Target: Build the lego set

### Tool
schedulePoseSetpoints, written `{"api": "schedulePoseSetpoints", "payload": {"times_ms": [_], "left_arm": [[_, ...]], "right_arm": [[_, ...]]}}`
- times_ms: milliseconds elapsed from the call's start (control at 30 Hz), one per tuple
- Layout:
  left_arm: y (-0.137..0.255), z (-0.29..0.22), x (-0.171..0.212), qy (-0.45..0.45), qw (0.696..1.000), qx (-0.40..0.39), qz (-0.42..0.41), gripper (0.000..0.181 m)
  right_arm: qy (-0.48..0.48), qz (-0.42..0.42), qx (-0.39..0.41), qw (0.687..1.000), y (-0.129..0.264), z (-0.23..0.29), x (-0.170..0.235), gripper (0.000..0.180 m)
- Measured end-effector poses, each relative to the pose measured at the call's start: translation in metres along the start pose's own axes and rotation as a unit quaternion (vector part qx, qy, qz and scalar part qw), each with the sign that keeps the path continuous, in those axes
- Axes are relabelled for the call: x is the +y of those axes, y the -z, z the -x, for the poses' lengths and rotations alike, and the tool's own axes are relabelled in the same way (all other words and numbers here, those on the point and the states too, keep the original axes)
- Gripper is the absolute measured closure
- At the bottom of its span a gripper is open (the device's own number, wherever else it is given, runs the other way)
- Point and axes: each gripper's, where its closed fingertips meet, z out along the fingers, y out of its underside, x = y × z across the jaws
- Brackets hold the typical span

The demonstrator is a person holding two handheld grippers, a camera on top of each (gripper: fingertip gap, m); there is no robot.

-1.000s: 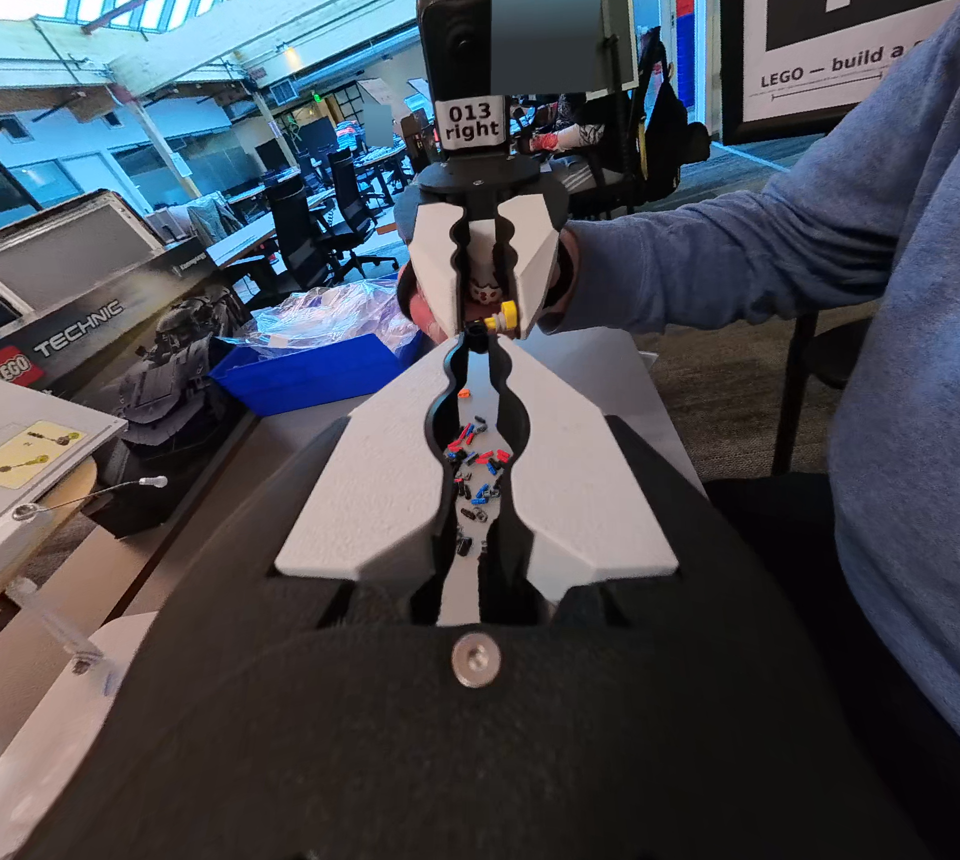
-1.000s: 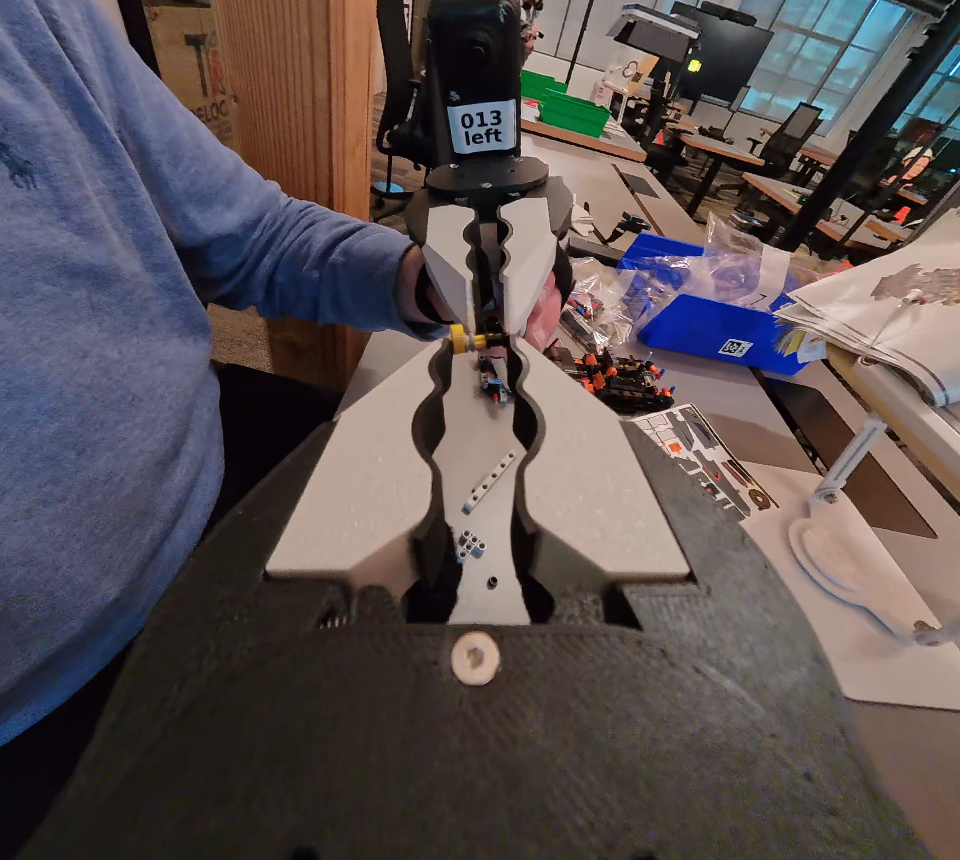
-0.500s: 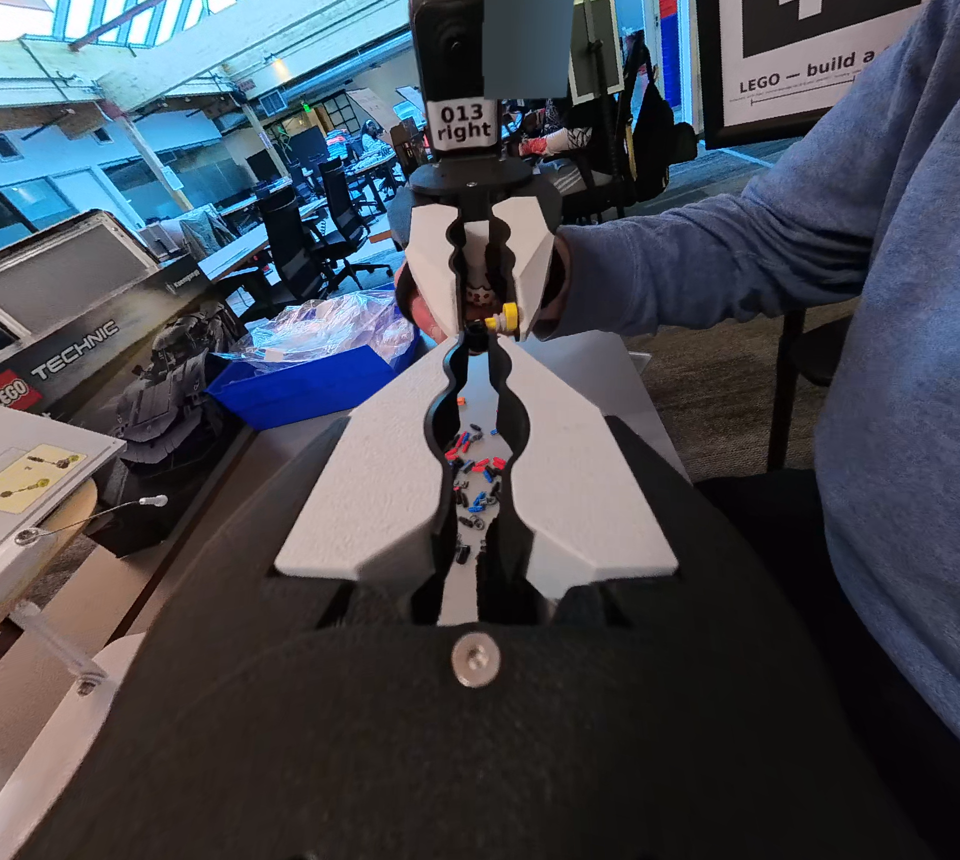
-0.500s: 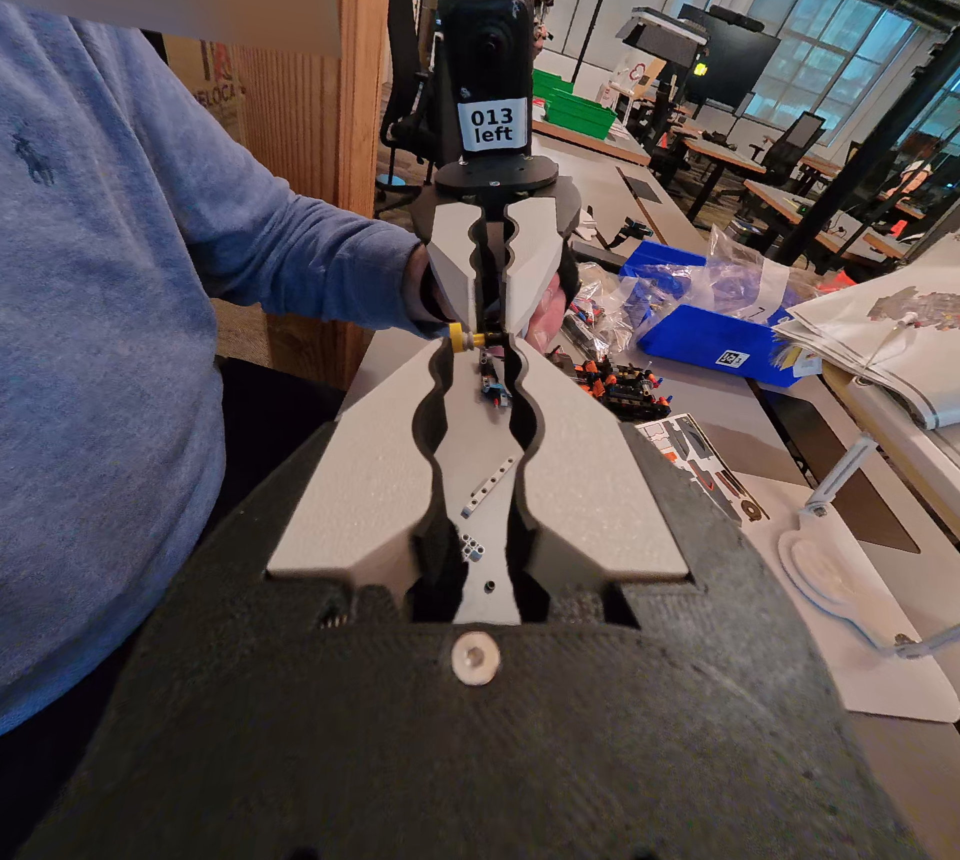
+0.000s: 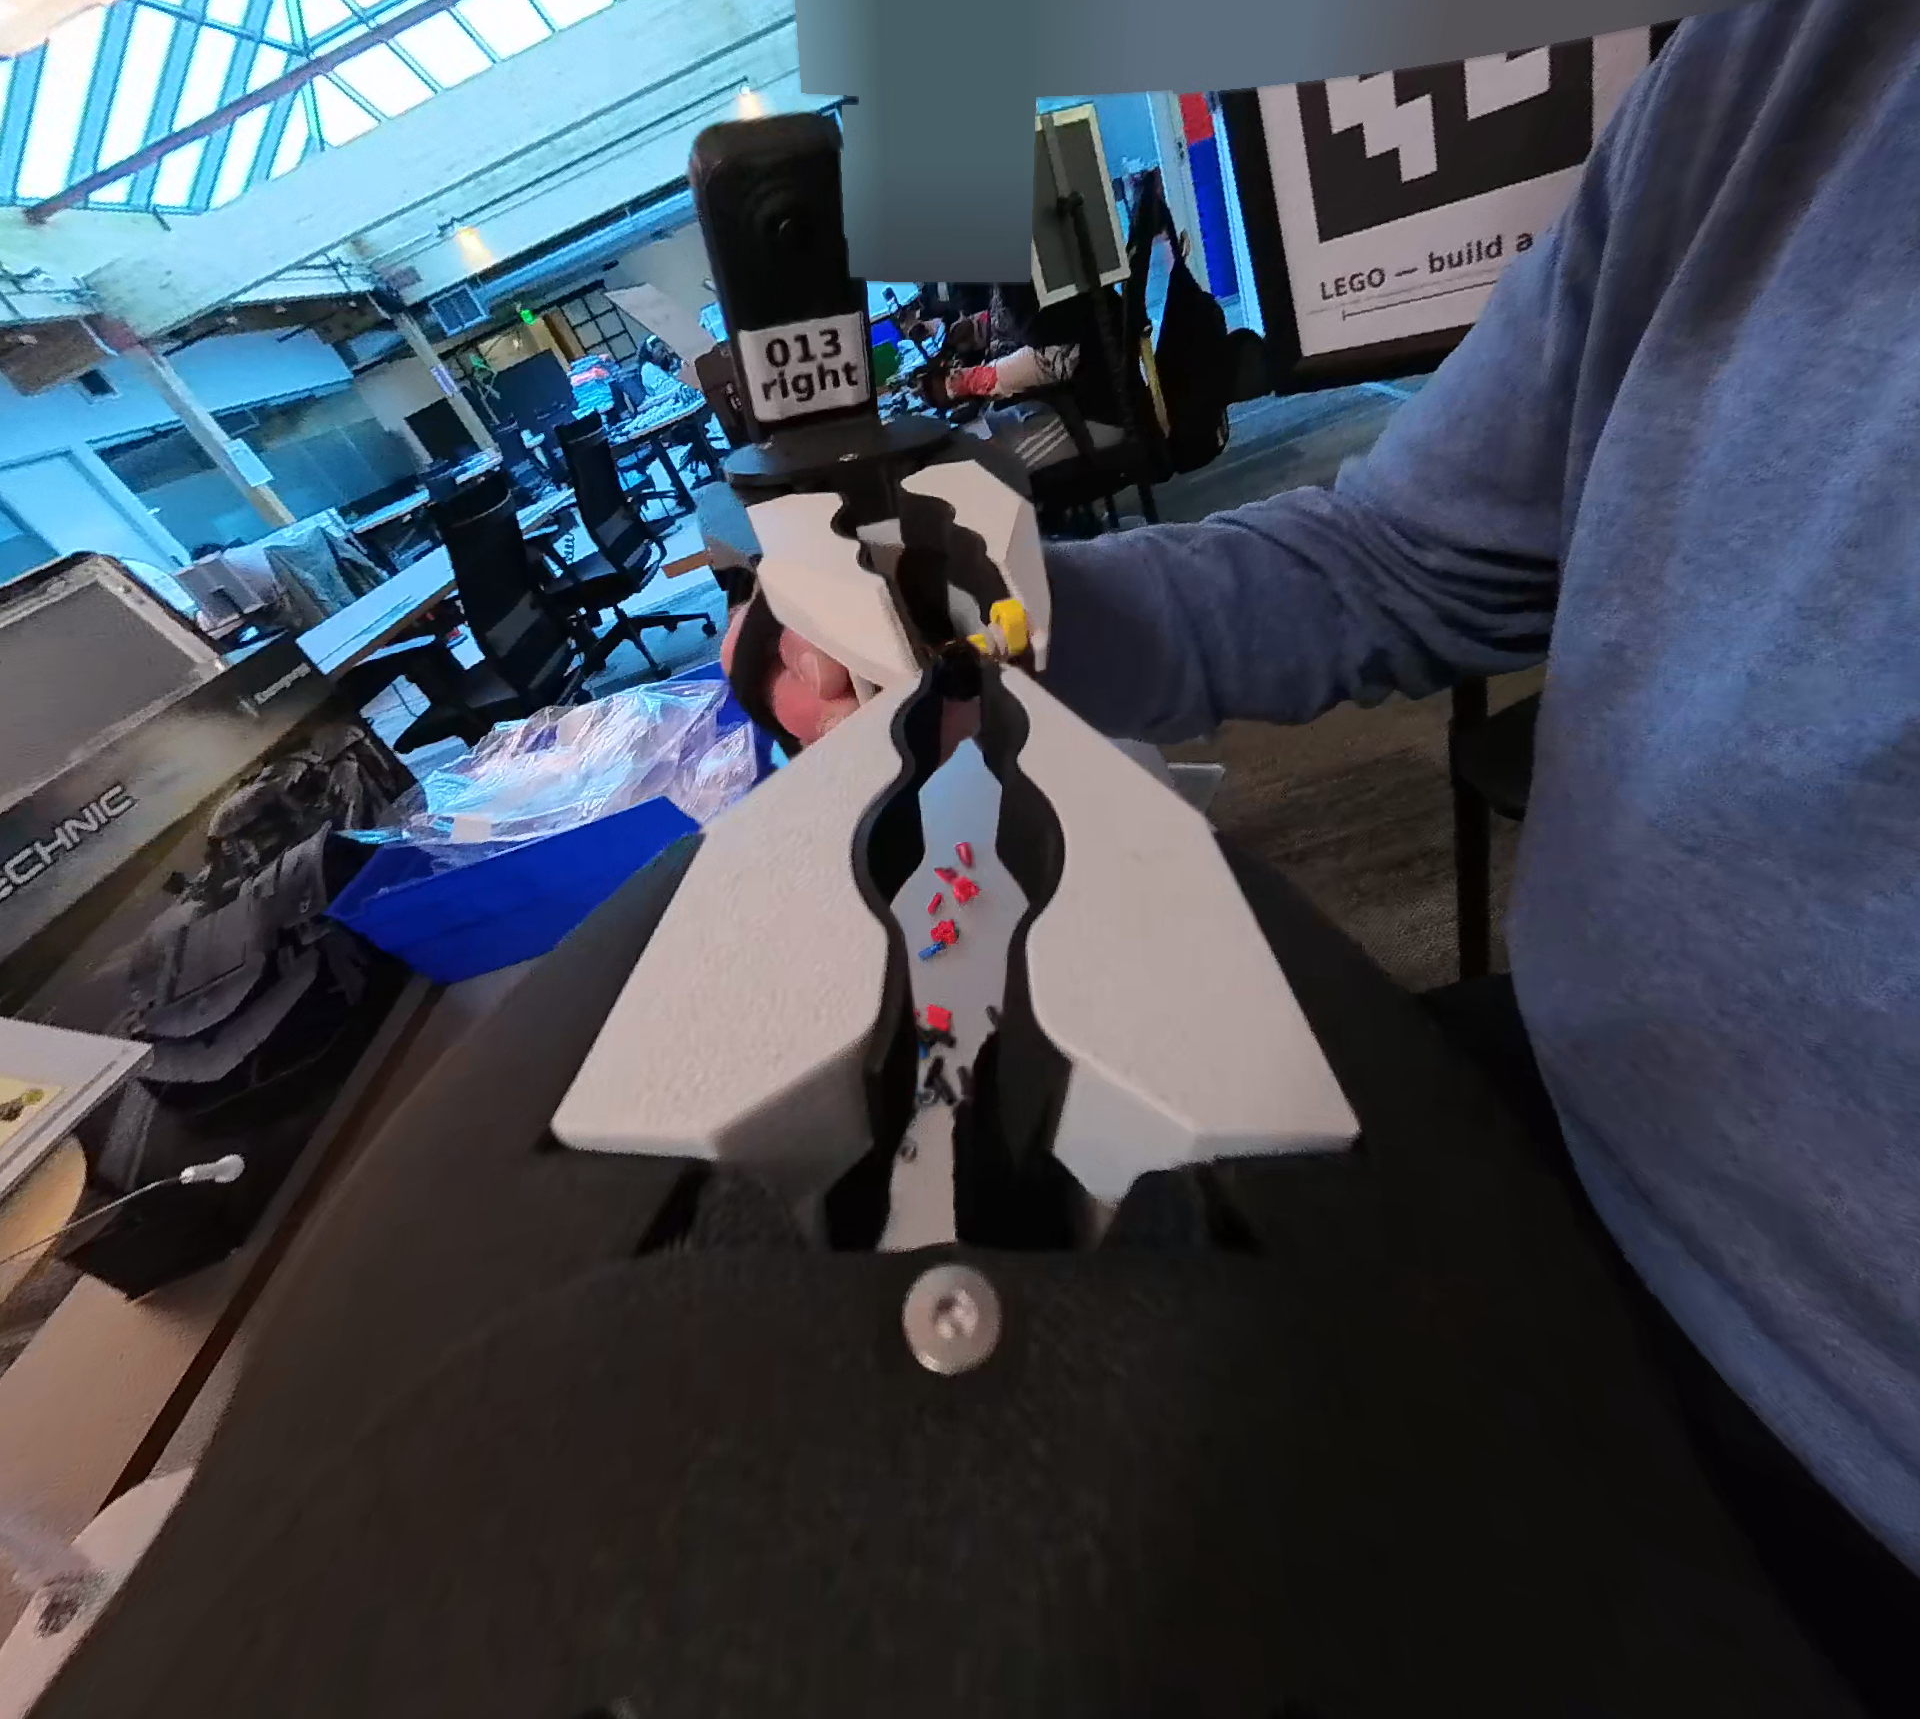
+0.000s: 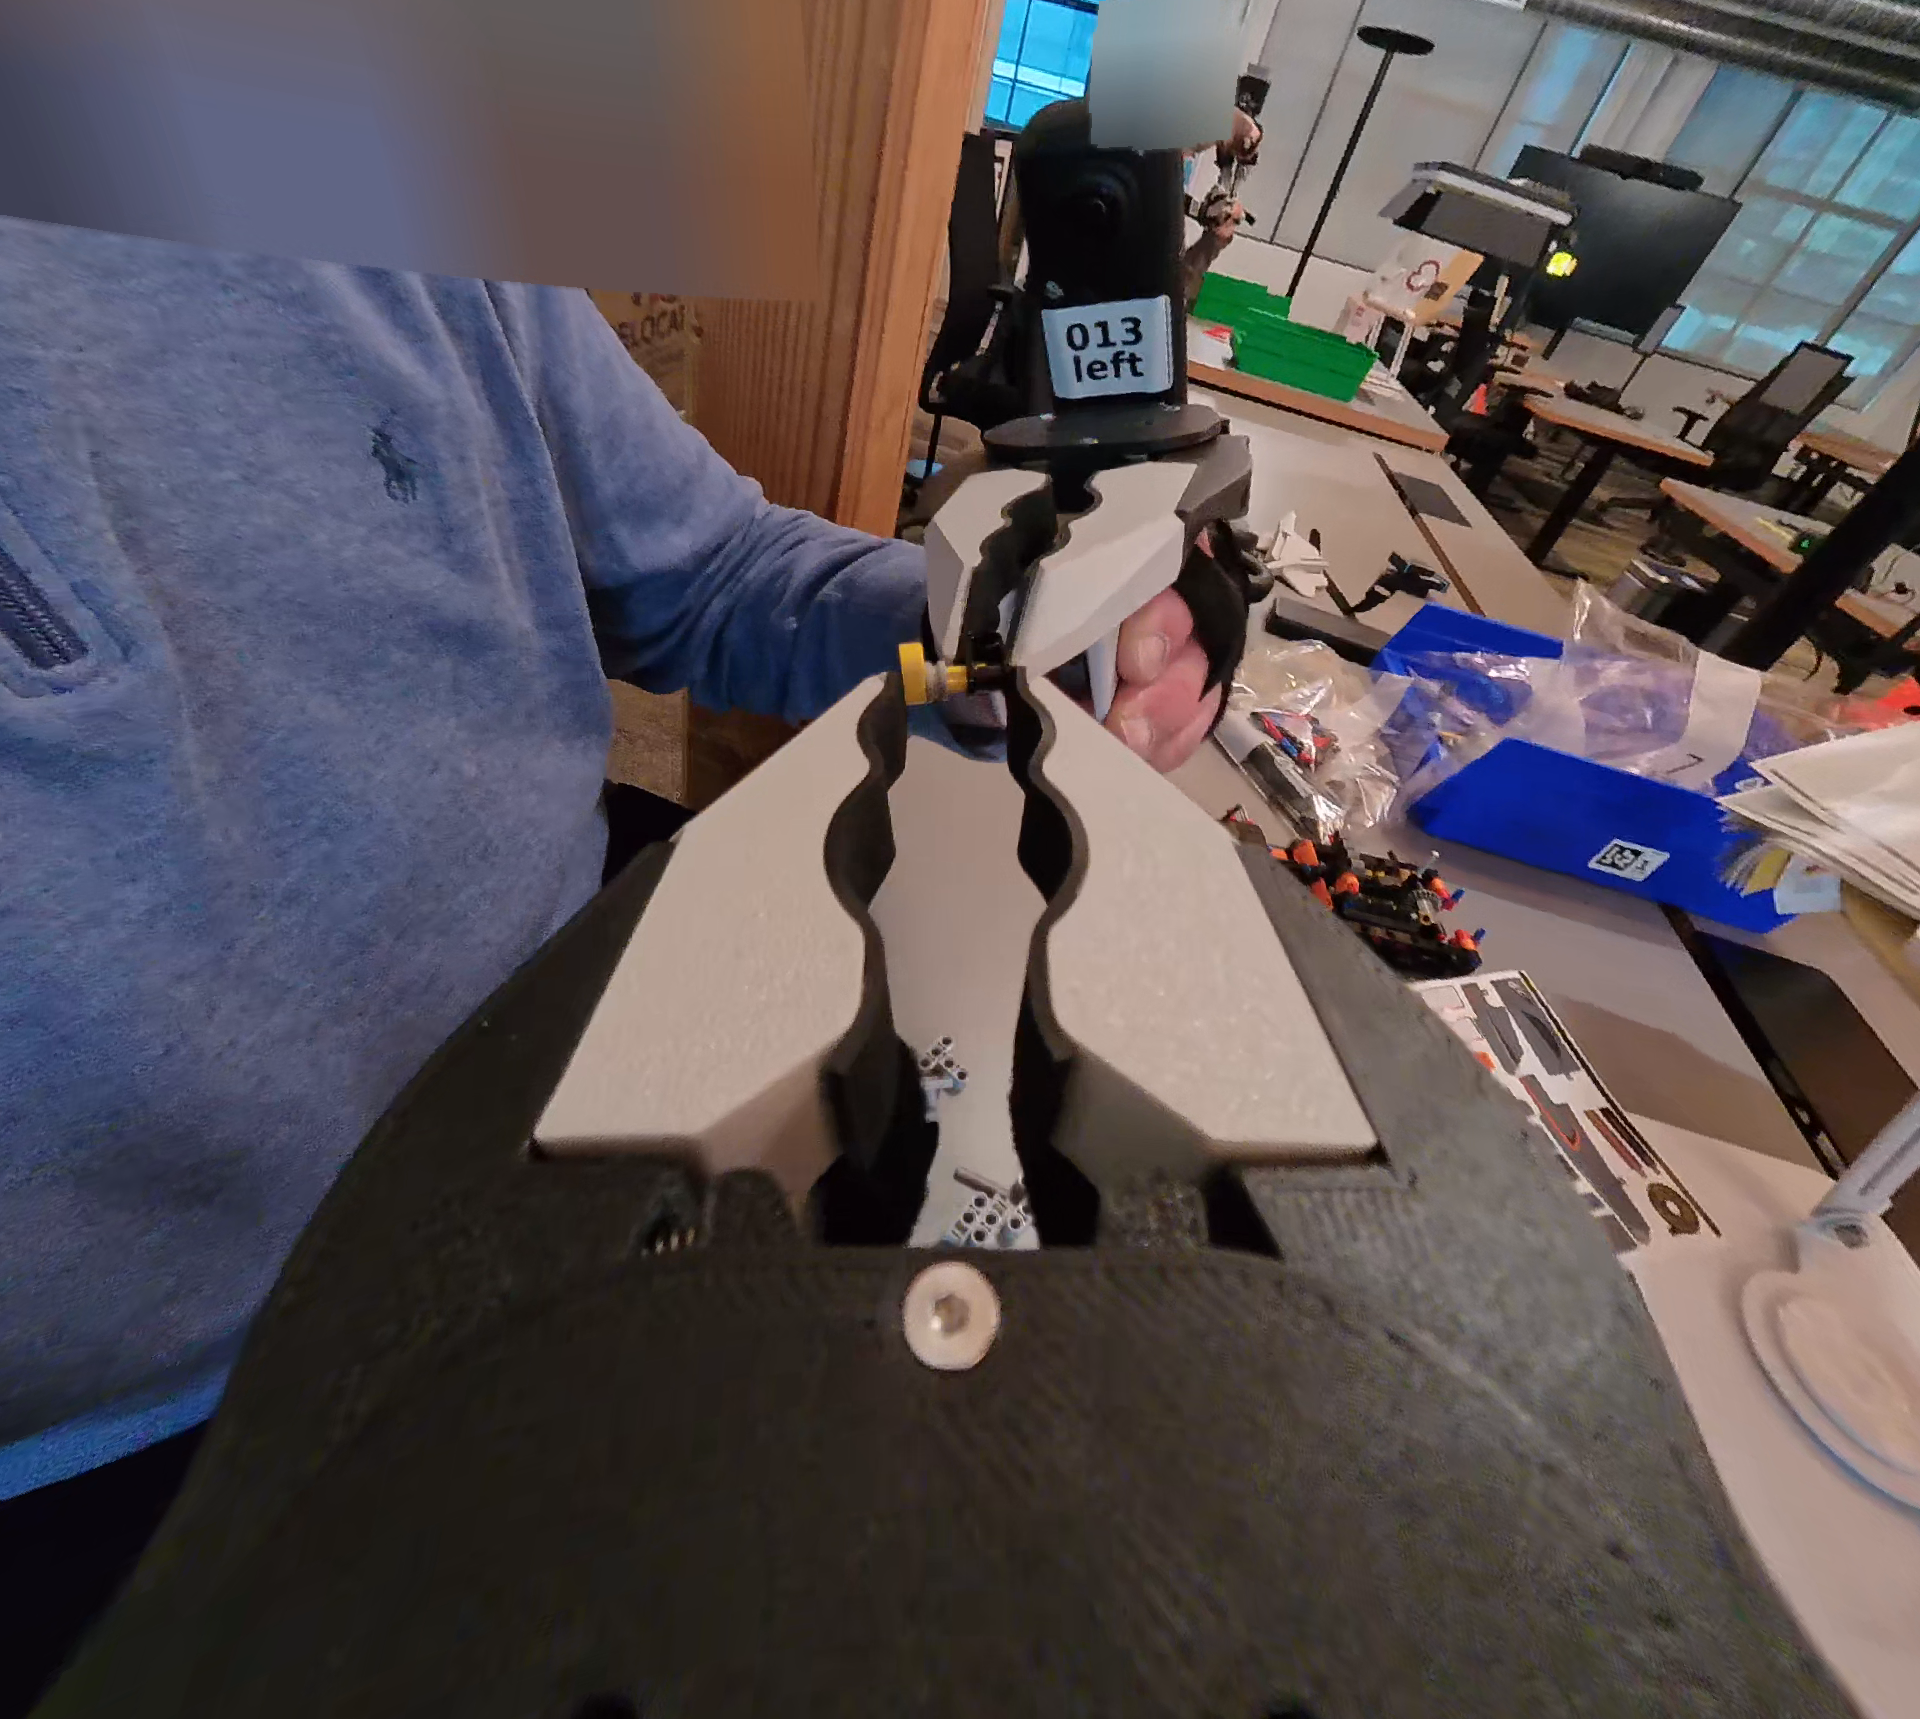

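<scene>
My two grippers meet tip to tip above the grey table [image 6: 1621,1015]. Between them is a small lego piece: a short axle with a yellow bush [image 5: 1008,627] on one end and a black part [image 5: 956,677] on the other. My left gripper [image 5: 954,682] is shut on the black part. My right gripper [image 6: 951,682] is closed to a narrow gap, with the yellow bush [image 6: 914,670] at its left fingertip and the axle across its tips. The right gripper also shows in the left wrist view [image 5: 971,646]. The left gripper also shows in the right wrist view [image 6: 987,656].
Loose red, blue and black lego parts [image 5: 951,921] and grey beams [image 6: 940,1061] lie below. A black and orange partly built model [image 6: 1382,890], a sticker sheet [image 6: 1538,1077], a blue bin with bags [image 6: 1590,817] and booklets [image 6: 1829,796] are right. A lego box [image 5: 104,734] is left. The grippers are tip to tip, or close to it.
Both grippers have stayed tip to tip on the piece but have tilted and rolled against each other. The table and loose parts sit lower in both views.
</scene>
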Motion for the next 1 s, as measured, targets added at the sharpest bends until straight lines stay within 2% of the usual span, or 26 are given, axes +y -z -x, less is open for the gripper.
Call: {"api": "schedulePoseSetpoints", "payload": {"times_ms": [167, 467, 667, 800, 1000], "left_arm": [[-0.002, -0.003, -0.007, -0.017, 1.0, -0.003, -0.006, 0.175], [-0.004, -0.005, -0.004, -0.037, 0.999, -0.01, 0.011, 0.175], [-0.001, 0.002, 0.002, -0.027, 0.999, -0.027, 0.028, 0.175], [0.006, 0.01, 0.004, 0.001, 0.998, -0.053, 0.027, 0.175], [0.022, 0.031, 0.012, 0.09, 0.992, -0.088, -0.007, 0.175]], "right_arm": [[0.015, -0.009, 0.009, 1.0, 0.001, 0.003, -0.007, 0.163], [0.042, 0.023, 0.04, 0.998, 0.002, 0.004, -0.004, 0.167], [0.017, 0.034, 0.059, 0.998, 0.001, -0.004, 0.002, 0.166], [0.057, 0.068, 0.132, 0.987, 0.004, -0.019, 0.008, 0.152], [0.096, 0.095, 0.217, 0.967, 0.007, -0.034, 0.004, 0.159]]}}
